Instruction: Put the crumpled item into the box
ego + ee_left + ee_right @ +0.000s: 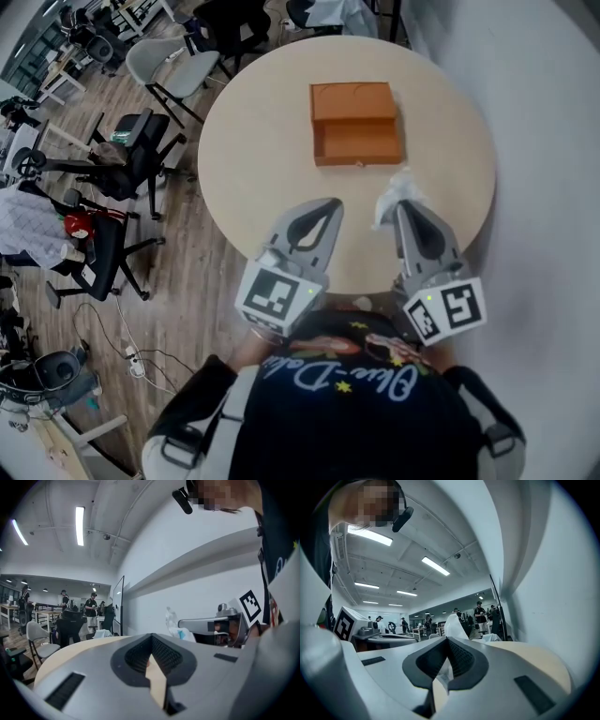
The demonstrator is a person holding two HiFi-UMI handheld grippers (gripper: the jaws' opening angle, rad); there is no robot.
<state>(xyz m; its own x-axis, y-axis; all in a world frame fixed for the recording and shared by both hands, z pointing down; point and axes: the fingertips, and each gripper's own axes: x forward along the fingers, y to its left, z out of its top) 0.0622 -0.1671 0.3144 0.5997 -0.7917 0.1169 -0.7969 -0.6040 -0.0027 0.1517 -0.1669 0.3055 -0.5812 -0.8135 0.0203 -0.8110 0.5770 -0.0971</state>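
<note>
Pinching the crumpled item (397, 193) by one edge in its clenched jaws at the table's five o'clock, the right gripper (400, 210) could shed it short of the box (354, 124) at twelve o'clock - thin, light material slips easily - while the left gripper (331, 205) sits closed on nothing.

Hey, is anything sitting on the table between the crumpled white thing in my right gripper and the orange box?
Nothing visible. The crumpled item, pinched in the right gripper, faces the orange box across bare table. The left gripper sits off to the side, out of that path.
</note>
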